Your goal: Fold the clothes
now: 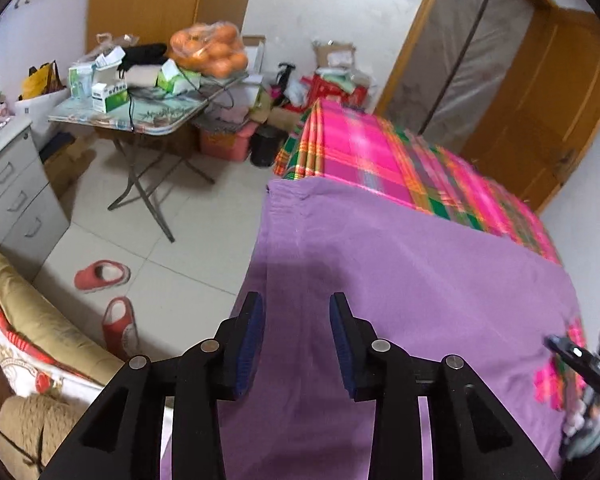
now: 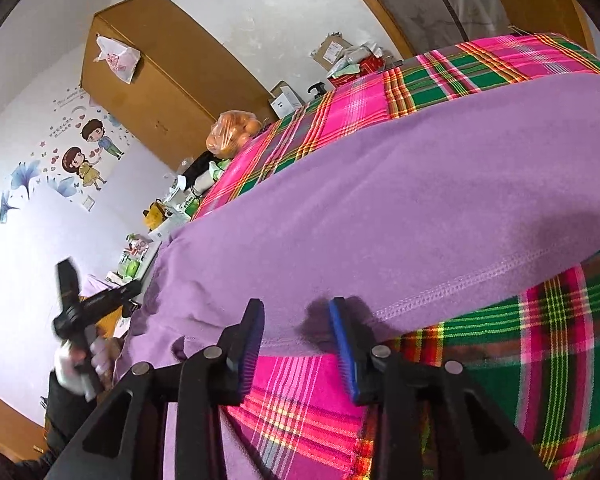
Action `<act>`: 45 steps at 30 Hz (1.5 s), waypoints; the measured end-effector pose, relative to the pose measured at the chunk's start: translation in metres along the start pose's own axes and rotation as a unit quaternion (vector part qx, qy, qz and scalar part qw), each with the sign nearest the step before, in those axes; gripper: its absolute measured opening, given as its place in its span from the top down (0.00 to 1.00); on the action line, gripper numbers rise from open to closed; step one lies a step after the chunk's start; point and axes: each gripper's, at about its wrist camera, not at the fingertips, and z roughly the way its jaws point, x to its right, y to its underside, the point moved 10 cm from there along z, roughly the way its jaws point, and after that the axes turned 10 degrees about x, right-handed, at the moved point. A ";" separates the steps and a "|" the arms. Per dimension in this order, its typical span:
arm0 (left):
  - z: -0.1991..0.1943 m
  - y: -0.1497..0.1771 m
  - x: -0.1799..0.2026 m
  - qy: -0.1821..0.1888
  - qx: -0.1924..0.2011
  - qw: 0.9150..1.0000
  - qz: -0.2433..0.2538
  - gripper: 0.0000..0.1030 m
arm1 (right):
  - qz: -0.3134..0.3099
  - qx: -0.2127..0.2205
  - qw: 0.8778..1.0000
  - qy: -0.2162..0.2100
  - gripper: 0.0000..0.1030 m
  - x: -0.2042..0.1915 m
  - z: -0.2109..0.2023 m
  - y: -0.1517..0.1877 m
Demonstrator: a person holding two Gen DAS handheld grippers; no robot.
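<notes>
Left wrist view
Garment: a purple garment [image 1: 400, 280] is spread flat over the plaid bedcover [image 1: 380, 152]; its far edge with a small notch lies toward the folding table [image 1: 140, 116], and one side hangs past the bed edge above the tiled floor [image 1: 160, 248].
Left gripper: the left gripper [image 1: 296, 336] is held above the garment's near part, jaws parted, nothing between the pads.
Fold state: one smooth layer is seen from here; whether it is a full spread or an already doubled panel cannot be told.

Right wrist view
Garment hem: a stitched hem [image 2: 480, 280] of the purple garment is seen running across the plaid bedcover, just beyond the fingertips.
Right gripper: the right gripper [image 2: 296, 332] is set low at that hem, jaws released, empty, straddling the cloth edge.
Other tool: the left gripper is seen at the garment's far side, held in a gloved hand [image 2: 76, 360].

Doing the step well
Grip: the hem should be taken close to a corner, with only the layers meant to move being pinched, not the bedcover beneath.
Symmetry: matching points on both sides are best held, so that any fold line stays straight.
Risk: the overhanging side may be dragged off the bed.
</notes>
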 end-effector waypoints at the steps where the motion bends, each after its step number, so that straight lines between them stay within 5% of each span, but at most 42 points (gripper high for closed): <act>1: 0.006 -0.002 0.000 -0.006 0.001 1.000 0.004 0.65 | 0.000 0.000 1.000 -0.001 0.66 0.000 0.000 0.000; 9: 0.050 -0.015 -0.009 -0.050 -0.003 0.999 0.018 0.58 | -0.002 -0.001 1.000 -0.003 0.64 -0.002 -0.001 -0.001; 17: 0.036 -0.026 -0.008 -0.108 0.033 0.991 0.067 0.58 | 0.005 0.009 1.000 0.004 0.64 0.001 -0.006 -0.002; 23: 0.047 -0.022 -0.014 -0.126 0.012 0.989 0.081 0.58 | 0.012 0.016 1.000 0.007 0.62 0.004 -0.009 -0.003; 28: 0.043 -0.023 -0.016 -0.110 0.014 0.992 0.061 0.58 | 0.011 0.016 1.000 0.007 0.61 0.003 -0.010 -0.003; 32: 0.023 -0.037 -0.014 -0.090 0.053 0.994 0.024 0.58 | 0.010 0.015 1.000 0.009 0.61 0.002 -0.009 -0.003; 36: 0.009 -0.057 -0.010 -0.109 0.094 0.989 0.023 0.58 | 0.011 0.015 1.000 0.009 0.61 0.001 -0.009 -0.003; 39: 0.015 -0.055 0.013 -0.070 0.083 0.993 0.036 0.58 | 0.011 0.015 1.000 0.008 0.61 0.002 -0.009 -0.003; 43: 0.044 -0.030 0.058 -0.034 0.028 0.993 0.112 0.58 | 0.016 0.023 1.000 0.014 0.61 0.006 -0.011 -0.006; 45: 0.060 -0.026 0.057 -0.054 0.014 0.991 0.125 0.58 | 0.020 0.034 0.999 0.023 0.61 0.009 -0.014 -0.009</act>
